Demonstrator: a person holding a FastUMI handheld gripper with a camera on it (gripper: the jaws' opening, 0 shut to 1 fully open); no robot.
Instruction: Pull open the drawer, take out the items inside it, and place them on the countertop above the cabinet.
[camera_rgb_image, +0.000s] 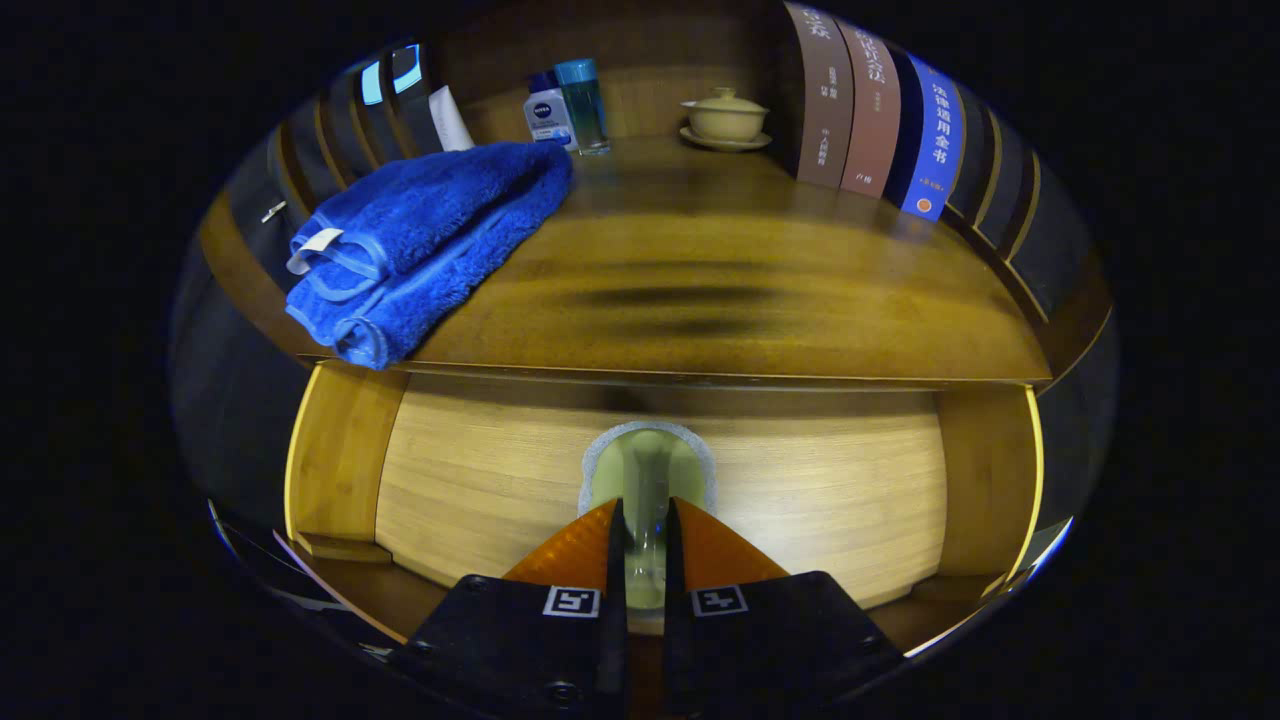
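Wooden surface (720, 300) up top is seen with a folded blue towel (420, 245) laid at its left front corner, hanging a bit over the edge. Further back, two small bottles (566, 105) are stood side by side, a lidded cup on a saucer (725, 118) is set near them, and books (870, 110) are lined upright on the right. Below, the drawer (480, 480) front is faced by the hand-held gripper (645, 525), whose fingers are clenched on the pale drawer handle (647, 470) (it's pinched right between them).
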